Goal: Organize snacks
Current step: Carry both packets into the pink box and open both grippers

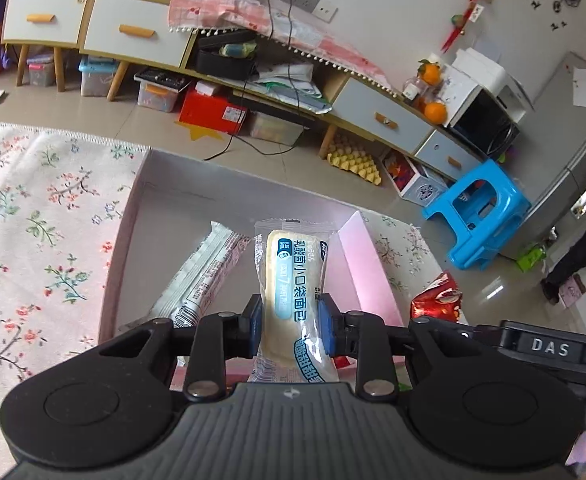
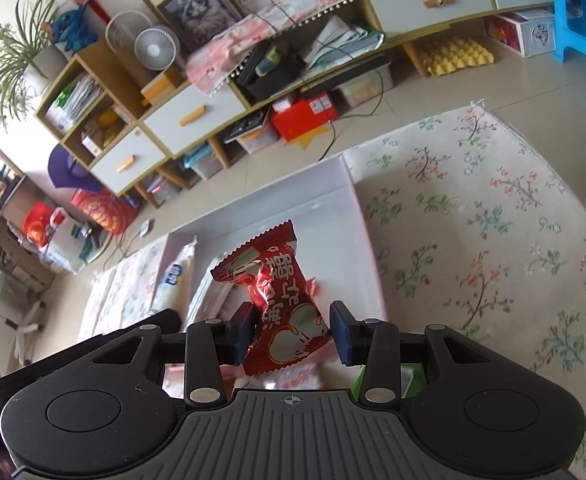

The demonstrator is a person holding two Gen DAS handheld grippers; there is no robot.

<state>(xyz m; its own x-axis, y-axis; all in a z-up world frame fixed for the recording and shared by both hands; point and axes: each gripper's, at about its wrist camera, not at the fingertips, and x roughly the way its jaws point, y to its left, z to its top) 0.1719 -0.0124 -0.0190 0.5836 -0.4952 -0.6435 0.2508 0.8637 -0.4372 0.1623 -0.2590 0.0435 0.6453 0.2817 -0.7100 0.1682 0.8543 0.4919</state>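
Observation:
My left gripper (image 1: pixel 291 326) is shut on a pale bread roll in a clear and blue wrapper (image 1: pixel 291 276), held over the pink-walled box (image 1: pixel 369 264). A white wrapped snack bar (image 1: pixel 205 276) lies in the box to its left. My right gripper (image 2: pixel 293 330) is shut on a red snack packet (image 2: pixel 277 300), held above the same box (image 2: pixel 333 184). The red packet also shows at the right in the left wrist view (image 1: pixel 437 296). The bread roll shows at the left in the right wrist view (image 2: pixel 175 280).
The box sits on a floral cloth (image 1: pixel 33 220). Beyond it are tiled floor, a low cabinet with drawers (image 1: pixel 381 112), a blue stool (image 1: pixel 477 216) and storage boxes under the cabinet. More packets lie under my right gripper (image 2: pixel 293 378).

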